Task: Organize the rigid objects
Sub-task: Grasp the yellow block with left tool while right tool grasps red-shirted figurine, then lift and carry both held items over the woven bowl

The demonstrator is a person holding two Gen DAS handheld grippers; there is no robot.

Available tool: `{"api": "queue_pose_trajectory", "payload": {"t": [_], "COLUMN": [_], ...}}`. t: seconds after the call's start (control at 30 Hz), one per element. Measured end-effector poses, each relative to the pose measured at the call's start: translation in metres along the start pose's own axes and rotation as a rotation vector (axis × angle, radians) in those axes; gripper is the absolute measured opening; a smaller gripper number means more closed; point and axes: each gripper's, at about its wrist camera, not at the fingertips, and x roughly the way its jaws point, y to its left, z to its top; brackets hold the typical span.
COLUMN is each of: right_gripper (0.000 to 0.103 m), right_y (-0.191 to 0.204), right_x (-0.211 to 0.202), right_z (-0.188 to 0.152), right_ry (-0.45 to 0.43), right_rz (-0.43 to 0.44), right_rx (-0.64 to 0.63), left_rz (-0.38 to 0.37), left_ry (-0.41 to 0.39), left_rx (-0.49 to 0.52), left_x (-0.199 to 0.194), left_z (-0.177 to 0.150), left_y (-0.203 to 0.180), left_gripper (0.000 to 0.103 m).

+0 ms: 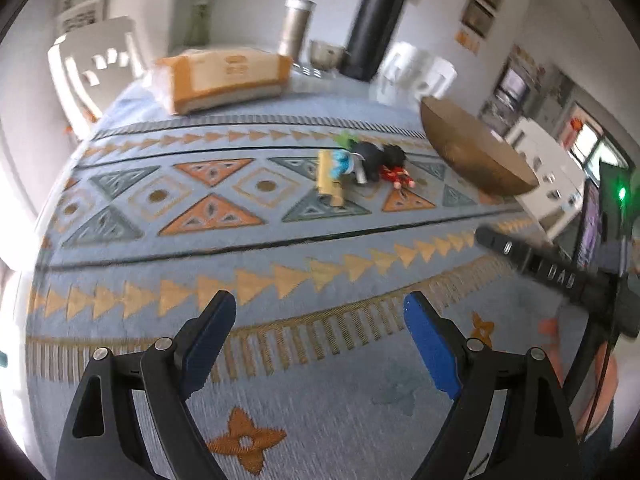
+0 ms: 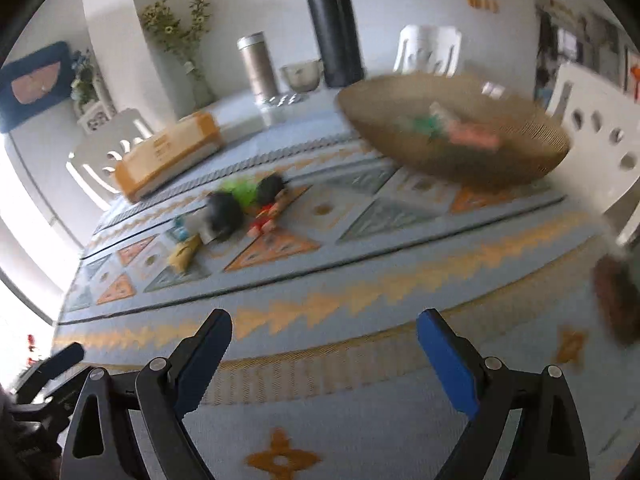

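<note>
A small heap of toy figures (image 1: 362, 168) lies mid-table on the patterned cloth: a yellow-and-blue one (image 1: 331, 178), a black one (image 1: 374, 160), a red one (image 1: 396, 176). The right wrist view shows the same heap (image 2: 240, 210), blurred. A woven basket (image 1: 476, 148) stands to the right of it, and in the right wrist view this basket (image 2: 532, 160) holds blurred green and pink objects (image 2: 456, 130). My left gripper (image 1: 320, 314) is open over bare cloth, well short of the toys. My right gripper (image 2: 324, 330) is open too, with nothing between its fingers.
An orange-and-white box (image 1: 228, 78) lies at the table's far left. A metal canister (image 1: 296, 28), a small bowl (image 1: 326, 54) and a tall black flask (image 1: 376, 28) stand at the far edge. White chairs (image 1: 96, 68) ring the table. The other gripper's black body (image 1: 560, 276) reaches in at right.
</note>
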Motion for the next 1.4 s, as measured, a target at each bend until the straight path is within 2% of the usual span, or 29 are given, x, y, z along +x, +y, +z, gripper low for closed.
{"api": "queue_pose_trajectory", "payload": {"t": [0.07, 0.17, 0.23, 0.27, 0.3, 0.37, 0.47, 0.53, 0.57, 0.6, 0.73, 0.77, 0.8, 0.83, 0.87, 0.9, 1.03, 1.1, 1.2, 1.23, 1.4], "right_gripper": [0.093, 0.093, 0.093, 0.089, 0.079, 0.063, 0.060, 0.060, 0.060, 0.060, 0.060, 0.060, 0.057, 0.051, 0.037, 0.032, 0.032, 0.032, 0.032, 0.032, 0.032], "right_y": [-0.008, -0.014, -0.006, 0.000, 0.004, 0.014, 0.024, 0.031, 0.035, 0.038, 0.043, 0.043, 0.044, 0.046, 0.050, 0.053, 0.049, 0.041, 0.030, 0.029, 0.013], "right_x": [-0.004, 0.000, 0.007, 0.014, 0.020, 0.044, 0.077, 0.092, 0.100, 0.105, 0.125, 0.131, 0.131, 0.131, 0.131, 0.130, 0.113, 0.095, 0.064, 0.054, 0.020], "right_z": [0.018, 0.049, 0.063, 0.070, 0.073, 0.080, 0.085, 0.087, 0.089, 0.091, 0.096, 0.096, 0.095, 0.094, 0.093, 0.092, 0.086, 0.082, 0.072, 0.066, 0.025], "right_ry": [0.002, 0.044, 0.055, 0.056, 0.065, 0.125, 0.191, 0.205, 0.208, 0.206, 0.208, 0.213, 0.190, 0.170, 0.159, 0.147, 0.140, 0.115, 0.083, 0.077, 0.086], "right_rz": [-0.018, 0.065, 0.071, 0.063, 0.074, 0.134, 0.155, 0.147, 0.144, 0.133, 0.076, 0.084, 0.075, 0.068, 0.076, 0.096, 0.154, 0.139, 0.133, 0.136, 0.196], "right_rx": [0.013, 0.022, -0.019, -0.045, -0.054, -0.048, -0.030, -0.035, -0.038, -0.047, -0.069, -0.063, -0.070, -0.087, -0.113, -0.134, -0.140, -0.136, -0.140, -0.148, -0.156], "left_rz": [0.010, 0.065, 0.084, 0.081, 0.078, 0.089, 0.101, 0.094, 0.096, 0.103, 0.107, 0.111, 0.111, 0.107, 0.105, 0.113, 0.150, 0.179, 0.280, 0.290, 0.204], "left_ry": [0.012, 0.017, 0.031, 0.041, 0.048, 0.056, 0.077, 0.093, 0.102, 0.112, 0.077, 0.071, 0.064, 0.060, 0.056, 0.052, 0.063, 0.043, 0.001, -0.008, -0.023], "left_rx": [0.033, 0.100, 0.124, 0.128, 0.132, 0.146, 0.174, 0.190, 0.199, 0.207, 0.229, 0.228, 0.227, 0.224, 0.216, 0.213, 0.184, 0.165, 0.169, 0.166, 0.088], "left_x": [0.007, 0.027, 0.044, 0.053, 0.062, 0.077, 0.096, 0.105, 0.110, 0.114, 0.116, 0.116, 0.115, 0.114, 0.112, 0.111, 0.094, 0.075, 0.045, 0.038, 0.012], "left_z": [0.016, 0.043, 0.056, 0.062, 0.067, 0.076, 0.083, 0.085, 0.085, 0.084, 0.085, 0.086, 0.085, 0.086, 0.086, 0.085, 0.075, 0.067, 0.047, 0.041, 0.009], "left_y": [-0.003, -0.010, -0.015, -0.018, -0.020, -0.024, -0.030, -0.030, -0.030, -0.031, -0.032, -0.031, -0.030, -0.030, -0.029, -0.028, -0.019, -0.011, -0.005, -0.003, 0.004], "left_gripper": [0.085, 0.085, 0.084, 0.084, 0.084, 0.078, 0.077, 0.069, 0.059, 0.054, 0.045, 0.038, 0.024, 0.021, 0.021, 0.021, 0.021, 0.021, 0.021, 0.021, 0.021]}}
